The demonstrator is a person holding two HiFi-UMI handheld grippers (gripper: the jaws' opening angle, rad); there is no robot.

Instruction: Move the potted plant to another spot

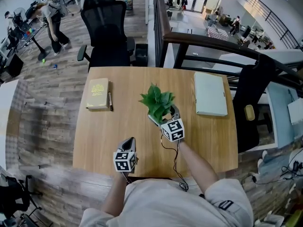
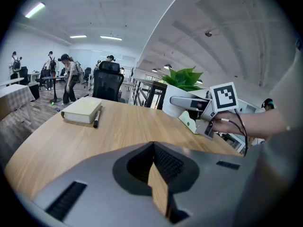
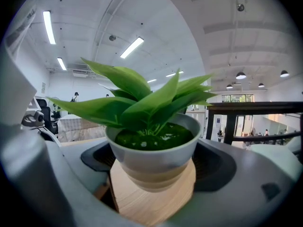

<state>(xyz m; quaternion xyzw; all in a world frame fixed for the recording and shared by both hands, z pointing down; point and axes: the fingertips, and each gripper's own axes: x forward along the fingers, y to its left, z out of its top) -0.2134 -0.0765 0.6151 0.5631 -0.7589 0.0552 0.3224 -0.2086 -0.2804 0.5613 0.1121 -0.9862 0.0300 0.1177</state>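
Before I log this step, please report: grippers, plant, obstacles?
Left gripper shut, empty. Right gripper closed on potted plant. Book, pen left; white pad right, both apart.

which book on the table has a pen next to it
The tan book on the left: a dark pen lies along its right edge. The pale book on the right has none.

The potted plant (image 1: 157, 104) is standing upright near the middle of the wooden counter (image 1: 118, 141), slightly toward its right half. Its small round pot is pale grey-white, widening toward the rim, and is holding dark soil flecked with pale bits. Broad, pointed, bright green leaves are fanning out above the rim. The pot is sitting between the jaws of the right tongs (image 3: 154, 167), which are pressing against its sides.
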